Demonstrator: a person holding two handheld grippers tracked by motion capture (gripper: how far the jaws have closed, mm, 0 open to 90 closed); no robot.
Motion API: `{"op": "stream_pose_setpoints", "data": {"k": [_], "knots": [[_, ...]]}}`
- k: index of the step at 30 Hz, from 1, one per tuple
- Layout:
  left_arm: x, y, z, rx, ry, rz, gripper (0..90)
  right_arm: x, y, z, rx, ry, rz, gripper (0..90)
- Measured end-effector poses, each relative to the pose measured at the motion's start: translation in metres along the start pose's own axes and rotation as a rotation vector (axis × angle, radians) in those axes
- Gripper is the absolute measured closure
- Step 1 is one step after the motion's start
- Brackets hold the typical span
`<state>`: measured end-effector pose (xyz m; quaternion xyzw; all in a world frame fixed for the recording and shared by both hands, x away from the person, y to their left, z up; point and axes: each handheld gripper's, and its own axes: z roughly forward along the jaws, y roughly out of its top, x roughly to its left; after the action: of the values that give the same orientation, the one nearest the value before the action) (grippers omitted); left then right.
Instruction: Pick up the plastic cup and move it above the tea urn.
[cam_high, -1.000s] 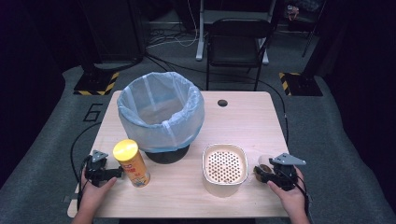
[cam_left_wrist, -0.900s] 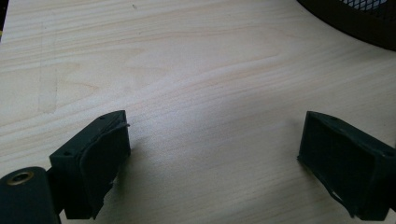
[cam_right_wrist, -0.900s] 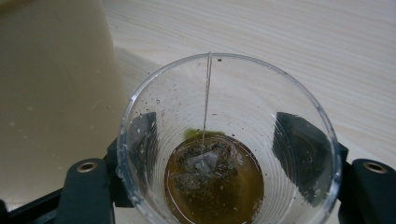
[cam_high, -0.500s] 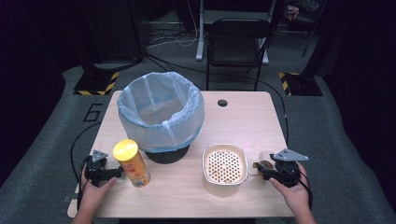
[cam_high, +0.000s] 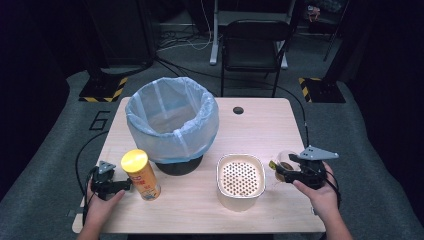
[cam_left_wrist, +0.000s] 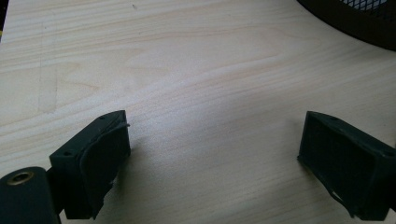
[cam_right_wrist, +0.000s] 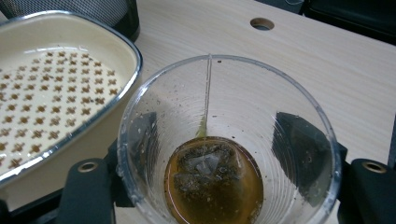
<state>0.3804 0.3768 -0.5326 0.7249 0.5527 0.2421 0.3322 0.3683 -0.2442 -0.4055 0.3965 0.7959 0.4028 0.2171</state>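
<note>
A clear plastic cup (cam_right_wrist: 224, 140) holds a tea bag (cam_right_wrist: 208, 168) in a little brown liquid, its string running up the inner wall. My right gripper (cam_right_wrist: 219, 144) is shut on the cup, one jaw on each side. In the high view the cup (cam_high: 284, 162) and right gripper (cam_high: 287, 172) sit at the table's right, just beside a cream perforated strainer dish (cam_high: 240, 180). My left gripper (cam_left_wrist: 210, 140) is open over bare wood. In the high view the left gripper (cam_high: 120, 186) rests just left of a yellow-lidded can (cam_high: 141, 175), apart from it.
A black bin lined with a pale blue bag (cam_high: 172, 122) stands at the back left of the wooden table (cam_high: 260, 125); its base (cam_left_wrist: 355, 18) is at the top right of the left gripper view. A cable hole (cam_high: 238, 110) is near the far edge, and a chair (cam_high: 255, 45) stands beyond.
The right gripper has shifted slightly up and away from the person with the cup in it. The left gripper and the can have not moved.
</note>
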Motion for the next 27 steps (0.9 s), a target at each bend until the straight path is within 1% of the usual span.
{"op": "stream_pose_setpoints", "data": {"k": [3, 6, 8, 13, 15, 16, 18, 19, 22, 24, 27], "knots": [[0.0, 0.0, 0.0, 0.0, 0.001, 0.001, 8.5, 0.002, 0.012, -0.002, 0.005, 0.002, -0.041, 31.6], [0.0, 0.0, 0.0, 0.0, 0.0, 0.0, 8.5, 0.003, 0.023, -0.004, 0.006, 0.006, -0.065, 31.6], [0.0, 0.0, 0.0, 0.0, 0.0, 0.0, 8.5, 0.005, 0.031, -0.005, -0.003, 0.014, -0.063, 31.6], [0.0, 0.0, 0.0, 0.0, 0.001, 0.001, 8.5, 0.005, 0.046, -0.005, -0.013, 0.045, -0.076, 31.5], [0.0, 0.0, 0.0, 0.0, 0.0, 0.0, 8.5, 0.006, 0.051, -0.005, -0.018, 0.047, -0.073, 31.5], [0.0, 0.0, 0.0, 0.0, 0.0, 0.0, 8.5, 0.006, 0.054, -0.005, -0.02, 0.055, -0.091, 31.6], [0.0, 0.0, 0.0, 0.0, 0.0, 0.0, 8.5, 0.007, 0.059, -0.004, -0.021, 0.064, -0.101, 31.6], [0.0, 0.0, 0.0, 0.0, 0.0, 0.0, 8.5, 0.007, 0.061, -0.004, -0.022, 0.069, -0.117, 31.6], [0.0, 0.0, 0.0, 0.0, 0.0, 0.0, 8.5, 0.01, 0.068, -0.003, -0.006, 0.075, -0.152, 31.7], [0.0, 0.0, 0.0, 0.0, 0.0, 0.0, 8.5, 0.011, 0.073, -0.001, -0.006, 0.082, -0.178, 31.7], [0.0, 0.0, 0.0, 0.0, 0.0, 0.0, 8.5, 0.014, 0.079, -0.001, -0.011, 0.09, -0.2, 31.8]]}}
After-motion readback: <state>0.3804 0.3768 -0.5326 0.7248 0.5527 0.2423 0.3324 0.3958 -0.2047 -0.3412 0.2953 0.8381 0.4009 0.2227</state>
